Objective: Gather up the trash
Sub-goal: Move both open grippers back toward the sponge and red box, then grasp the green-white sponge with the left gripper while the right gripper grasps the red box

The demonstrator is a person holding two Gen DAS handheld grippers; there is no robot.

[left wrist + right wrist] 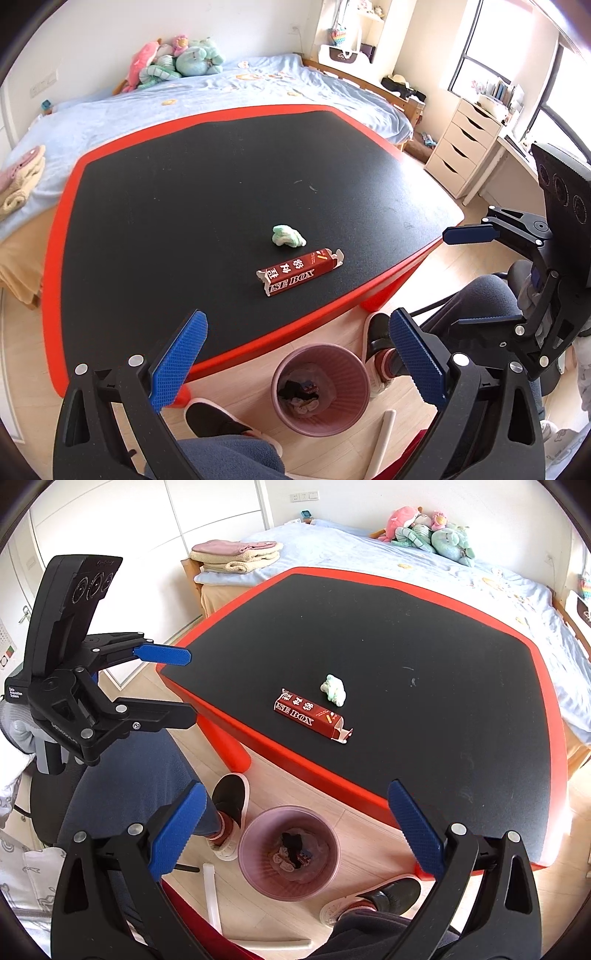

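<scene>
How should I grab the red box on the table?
Grip the red box across its narrow width at the middle, coming from above. It lies flat and long, its end flaps are torn open, and the green wad sits apart, out of the way.

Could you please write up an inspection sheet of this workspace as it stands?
Surface: black table top with red rim, a few faint scuffs.
Job's things: red carton, ends torn open, lying flat; crumpled green-white wad just beyond it, apart; pink waste bin on the floor at the table's near edge, already holding scraps.
Clutter: white tube on the floor.
Grippers: left gripper open, empty, above the bin; right gripper open, empty.
Cables: nothing seen.
Surroundings: bed with plush toys, folded towels, white drawer unit, the person's shoes beside the bin.
</scene>
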